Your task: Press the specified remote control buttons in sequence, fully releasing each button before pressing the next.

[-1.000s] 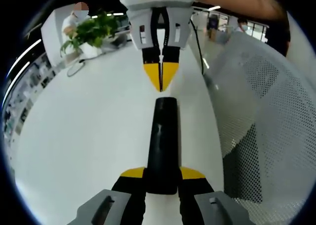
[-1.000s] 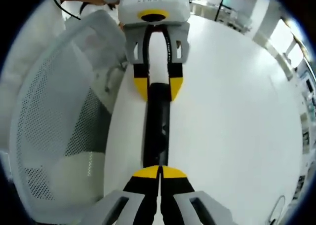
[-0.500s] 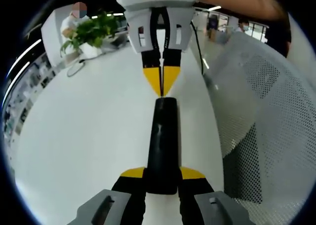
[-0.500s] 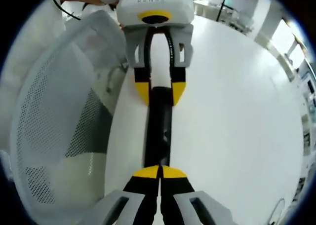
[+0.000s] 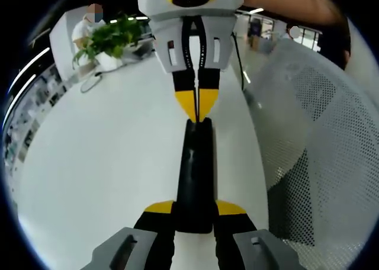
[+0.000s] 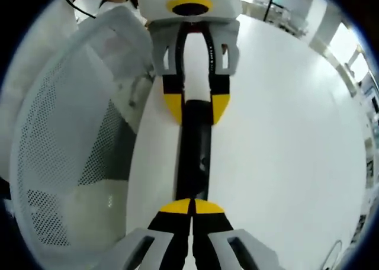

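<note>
On white table (image 5: 89, 163): left gripper (image 5: 194, 214) clamps remote (image 5: 193, 175); right gripper (image 5: 195, 113), fingers together, touches its tip.

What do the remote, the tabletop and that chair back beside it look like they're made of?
Remote: black and smooth with a soft sheen, probably moulded plastic. Tabletop: plain white, even and semi-matte with faint glare, likely laminate or painted board; hard to say which. Chair back: pale mesh, rows of small holes letting dark show through, apparently woven or perforated synthetic.

Big white table (image 5: 100, 163) with a white mesh chair (image 5: 320, 140) right beside it. Leafy potted plant (image 5: 109, 36) at the far end, ceiling lights on.
</note>
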Demonstrator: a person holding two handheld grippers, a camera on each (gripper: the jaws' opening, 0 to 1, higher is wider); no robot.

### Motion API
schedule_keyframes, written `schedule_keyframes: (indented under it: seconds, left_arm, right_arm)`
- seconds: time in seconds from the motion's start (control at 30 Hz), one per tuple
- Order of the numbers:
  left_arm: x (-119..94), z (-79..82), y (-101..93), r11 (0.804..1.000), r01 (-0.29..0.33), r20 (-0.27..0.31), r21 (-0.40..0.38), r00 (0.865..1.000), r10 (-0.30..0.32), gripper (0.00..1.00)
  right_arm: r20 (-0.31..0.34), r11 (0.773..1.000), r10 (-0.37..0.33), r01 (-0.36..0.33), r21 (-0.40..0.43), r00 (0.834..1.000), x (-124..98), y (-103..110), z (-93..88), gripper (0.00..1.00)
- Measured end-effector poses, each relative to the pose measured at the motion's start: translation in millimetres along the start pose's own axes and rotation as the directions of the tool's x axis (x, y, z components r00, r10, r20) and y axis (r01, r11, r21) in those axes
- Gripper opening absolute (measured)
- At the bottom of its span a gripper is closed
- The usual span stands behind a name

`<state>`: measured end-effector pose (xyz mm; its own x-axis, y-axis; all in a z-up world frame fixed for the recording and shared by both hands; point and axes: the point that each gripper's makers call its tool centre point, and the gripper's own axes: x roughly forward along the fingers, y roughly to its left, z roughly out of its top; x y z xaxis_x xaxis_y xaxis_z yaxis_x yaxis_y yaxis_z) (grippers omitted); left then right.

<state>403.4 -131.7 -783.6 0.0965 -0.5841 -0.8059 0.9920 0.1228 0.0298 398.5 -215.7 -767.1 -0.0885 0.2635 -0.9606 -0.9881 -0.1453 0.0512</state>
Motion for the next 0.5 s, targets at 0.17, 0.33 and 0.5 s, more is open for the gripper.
schedule_keyframes:
  seconds: [0.17, 0.33, 0.5]
  left_arm:
    - [0.2, 0.0, -0.4, 1.000, 0.000, 0.001, 0.001, 1.000, 0.000, 0.23]
    - [0.2, -1.6, 1.7, 1.000, 0.000, 0.002, 0.001, 1.000, 0.000, 0.23]
    - [0.6, -2.6, 2.1, 1.000, -0.001, 0.004, 0.000, 1.000, 0.001, 0.23]
  right_arm:
    - [-0.010, 1.000, 0.002, -0.002, 0.000, 1.000, 3.0, -0.1, -1.0, 0.00]
    - [-0.016, 1.000, 0.003, -0.003, -0.003, 1.000, 4.3, -0.1, -0.8, 0.00]
    - [-0.035, 1.000, 0.004, -0.004, -0.010, 0.999, 6.7, 0.7, -3.1, 0.00]
